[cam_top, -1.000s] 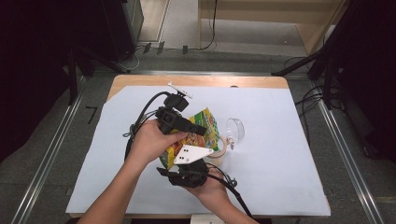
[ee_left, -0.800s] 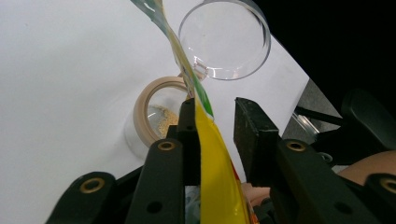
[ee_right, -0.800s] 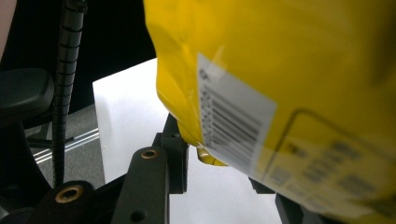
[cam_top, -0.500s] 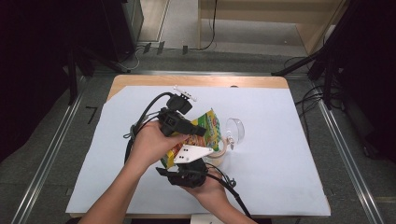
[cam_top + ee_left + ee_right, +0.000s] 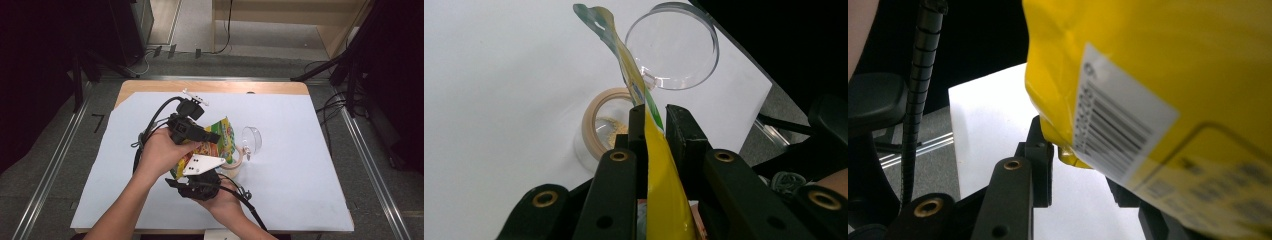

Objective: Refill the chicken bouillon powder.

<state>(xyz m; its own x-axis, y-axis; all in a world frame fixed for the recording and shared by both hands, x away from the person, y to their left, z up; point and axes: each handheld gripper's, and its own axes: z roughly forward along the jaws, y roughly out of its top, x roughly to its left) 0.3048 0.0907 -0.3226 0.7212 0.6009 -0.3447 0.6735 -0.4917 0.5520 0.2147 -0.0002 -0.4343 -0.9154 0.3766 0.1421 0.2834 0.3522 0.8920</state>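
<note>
The yellow snack bag [image 5: 220, 142] is held up above the small jar [image 5: 234, 165], which stands on the white-covered table [image 5: 300, 150] with powder in its bottom. The left tool [image 5: 654, 117] has just been closing and now pinches the bag's flattened upper edge between its jaws. The right tool [image 5: 1075, 165] clamps the bag's lower corner, beside the barcode label [image 5: 1118, 132]. The jar's clear lid [image 5: 672, 46] lies on the table just beyond the jar, nearly touching it.
</note>
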